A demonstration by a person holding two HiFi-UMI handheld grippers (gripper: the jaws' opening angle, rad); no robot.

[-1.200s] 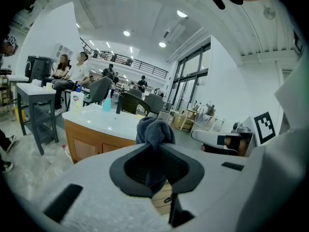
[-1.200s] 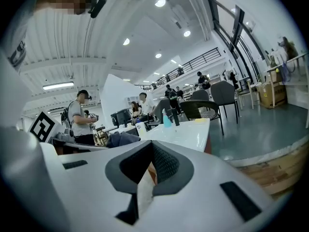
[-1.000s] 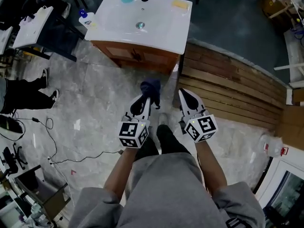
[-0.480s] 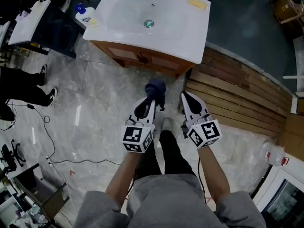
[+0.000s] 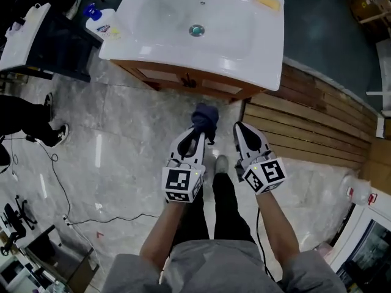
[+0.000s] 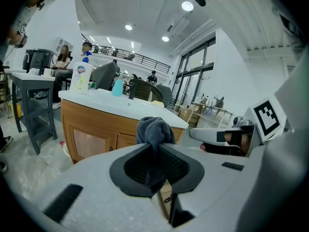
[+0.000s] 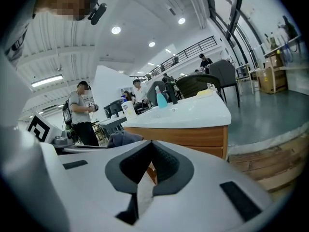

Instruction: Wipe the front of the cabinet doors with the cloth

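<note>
you are gripping the dark blue cloth [image 5: 205,118] in your left claw [image 5: 198,134], its bunched end poking out past the tips. it is hanging above the floor, on the near side of the wooden cabinet doors [image 5: 183,78] and apart from them. your right claw [image 5: 243,130] is sitting closed on nothing, just right of the left one.
</note>
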